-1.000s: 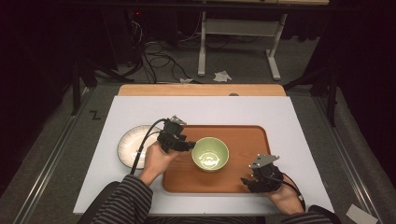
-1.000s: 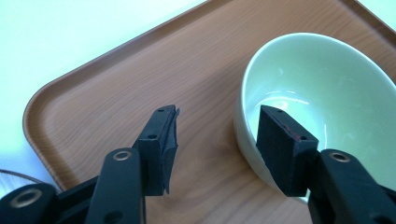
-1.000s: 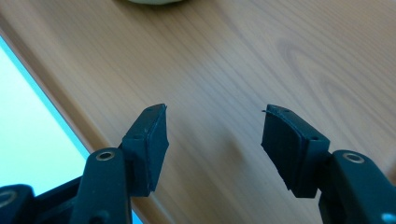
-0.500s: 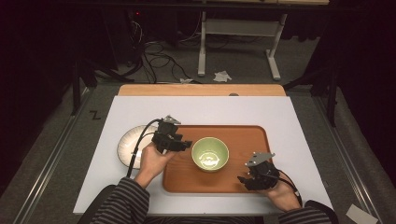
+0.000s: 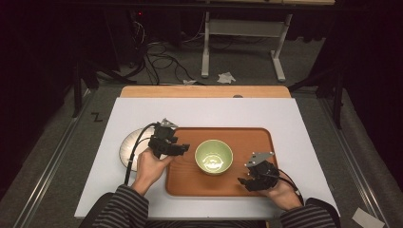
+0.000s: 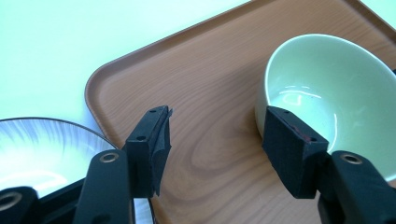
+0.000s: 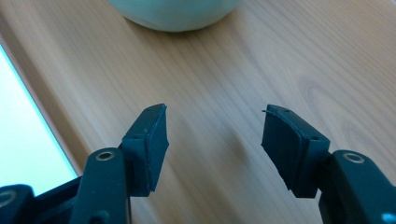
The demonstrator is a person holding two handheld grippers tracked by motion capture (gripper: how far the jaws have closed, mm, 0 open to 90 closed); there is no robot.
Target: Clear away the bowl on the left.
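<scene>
A pale green bowl (image 5: 214, 156) stands upright in the middle of a brown wooden tray (image 5: 252, 137). My left gripper (image 5: 183, 148) hovers over the tray's left edge, open, with nothing between its jaws. In the left gripper view the bowl (image 6: 327, 88) sits just beyond the right jaw and the tray (image 6: 205, 93) lies under the gap. My right gripper (image 5: 243, 181) is open over the tray's front right part. The right gripper view has the tray's wood (image 7: 215, 88) between the jaws and the bowl's base (image 7: 175, 11) ahead.
A white plate with a grey streaked rim (image 5: 130, 149) lies on the white tabletop (image 5: 199, 111) left of the tray, partly under my left hand. It appears as the plate (image 6: 42, 149) in the left gripper view. A wooden board (image 5: 204, 91) borders the table's far edge.
Both grippers have drifted slightly toward the person's side of the table. The right gripper moved a little left over the tray's front. Bowl, tray and plate stayed put.
</scene>
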